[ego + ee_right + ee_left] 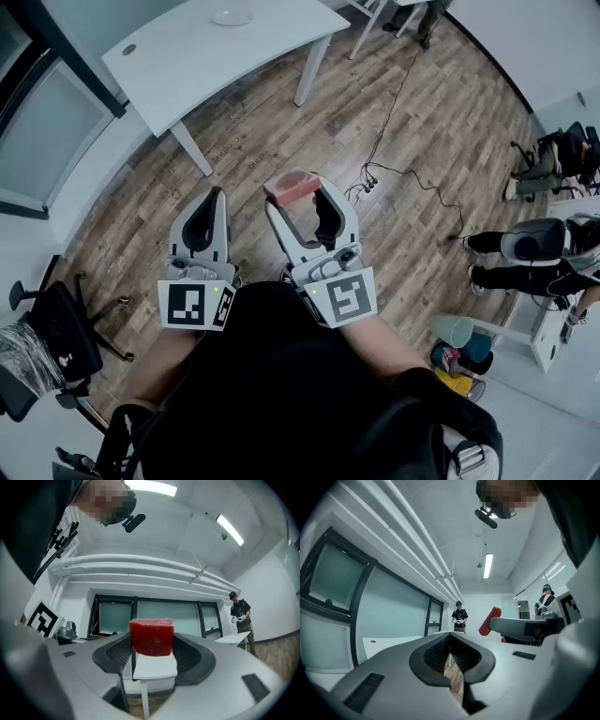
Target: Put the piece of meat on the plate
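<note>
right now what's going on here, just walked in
A person holds a gripper in each hand. The right gripper is clamped on the piece of meat, above the wooden floor. The left gripper is shut and empty. The plate sits on the white table ahead, so the meat is not yet on it.

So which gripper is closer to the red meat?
Right. The right gripper has the piece of meat clamped between its jaws, at their tips. The left gripper is shut and empty, off to the meat's left, not touching it.
</note>
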A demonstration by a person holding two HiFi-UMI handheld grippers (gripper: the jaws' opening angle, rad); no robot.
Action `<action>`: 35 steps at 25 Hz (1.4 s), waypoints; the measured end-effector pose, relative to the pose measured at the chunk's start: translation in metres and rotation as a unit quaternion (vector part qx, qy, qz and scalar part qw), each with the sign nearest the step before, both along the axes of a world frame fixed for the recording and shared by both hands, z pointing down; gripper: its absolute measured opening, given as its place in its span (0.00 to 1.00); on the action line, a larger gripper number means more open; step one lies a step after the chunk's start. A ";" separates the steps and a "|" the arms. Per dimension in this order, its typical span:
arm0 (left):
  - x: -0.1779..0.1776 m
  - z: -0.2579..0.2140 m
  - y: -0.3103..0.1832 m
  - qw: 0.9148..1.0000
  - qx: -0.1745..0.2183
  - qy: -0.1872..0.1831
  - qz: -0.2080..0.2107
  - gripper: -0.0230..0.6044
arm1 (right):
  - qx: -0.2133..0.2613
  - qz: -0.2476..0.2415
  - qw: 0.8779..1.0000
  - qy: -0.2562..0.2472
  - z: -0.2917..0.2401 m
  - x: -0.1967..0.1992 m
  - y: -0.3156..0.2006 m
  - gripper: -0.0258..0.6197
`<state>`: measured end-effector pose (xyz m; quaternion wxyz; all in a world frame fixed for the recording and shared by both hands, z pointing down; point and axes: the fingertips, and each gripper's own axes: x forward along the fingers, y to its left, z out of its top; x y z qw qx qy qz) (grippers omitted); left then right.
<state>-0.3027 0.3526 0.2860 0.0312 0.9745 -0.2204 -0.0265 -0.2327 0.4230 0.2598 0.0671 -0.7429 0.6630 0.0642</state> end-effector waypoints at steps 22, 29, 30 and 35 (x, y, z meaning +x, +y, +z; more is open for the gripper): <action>-0.054 0.010 -0.057 0.999 -0.012 0.003 0.049 0.04 | -0.025 0.059 0.998 0.000 0.010 -0.052 -0.052 0.46; -0.032 0.022 -0.072 0.998 -0.021 -0.013 0.055 0.04 | -0.035 0.064 0.997 -0.018 0.020 -0.028 -0.069 0.46; -0.026 0.022 -0.075 0.998 -0.020 -0.015 0.054 0.04 | -0.034 0.065 0.997 -0.021 0.022 -0.020 -0.073 0.46; 0.015 0.024 -0.100 0.999 -0.013 -0.026 0.042 0.04 | -0.033 0.061 0.997 -0.028 0.026 0.030 -0.097 0.46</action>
